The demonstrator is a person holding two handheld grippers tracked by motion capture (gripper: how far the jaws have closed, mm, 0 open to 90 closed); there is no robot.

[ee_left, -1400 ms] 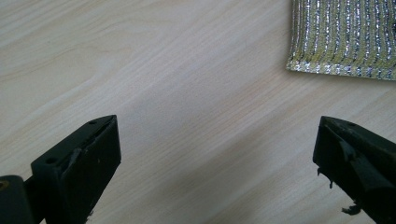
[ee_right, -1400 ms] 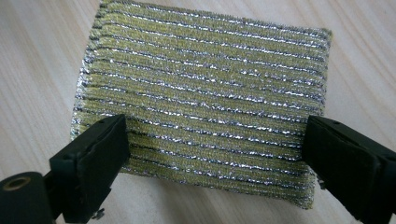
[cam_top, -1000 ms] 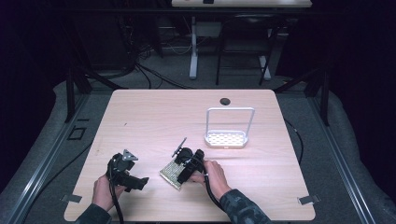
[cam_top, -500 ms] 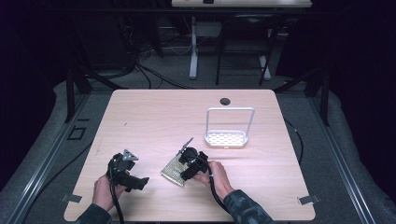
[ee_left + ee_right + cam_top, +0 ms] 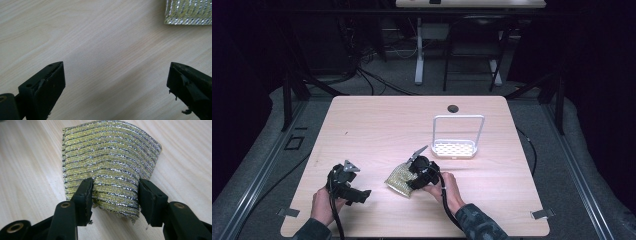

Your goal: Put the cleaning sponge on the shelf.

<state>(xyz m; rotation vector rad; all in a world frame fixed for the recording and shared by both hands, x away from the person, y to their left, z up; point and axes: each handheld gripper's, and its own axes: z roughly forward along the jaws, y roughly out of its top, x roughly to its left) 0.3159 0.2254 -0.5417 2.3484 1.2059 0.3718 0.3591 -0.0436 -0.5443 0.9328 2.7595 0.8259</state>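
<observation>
The right hand-held gripper (image 5: pixel 113 195) had its two black jaws pressed against the near end of a gold-and-silver scouring pad (image 5: pixel 110 165), one jaw on each side, and the pad bulged up between them, so it was grasping the pad. In the high view that right hand-held gripper (image 5: pixel 419 172) sat low on the bench (image 5: pixel 377 125), a little right of the middle of the near edge, with the scouring pad (image 5: pixel 398 177) lying flat on the wood just to its left and partly under it. The person's right hand (image 5: pixel 444 185) held it from behind, a dark patterned sleeve (image 5: pixel 477 227) trailing to the bottom edge.

The left hand-held gripper (image 5: pixel 115 85) was released, its jaws set wide apart above bare wood, with a corner of the scouring pad (image 5: pixel 188 11) showing at the upper right of the left gripper view. From above, the left hand-held gripper (image 5: pixel 347 182) lay near the bench's near left corner, held by the left hand (image 5: pixel 324 205), well short of touching the pad.

Farther back on the right half of the bench stood a white wire-framed rack (image 5: pixel 457 137) with a perforated base, apart from both hands. A small dark round hole (image 5: pixel 453 108) sat near the far edge.
</observation>
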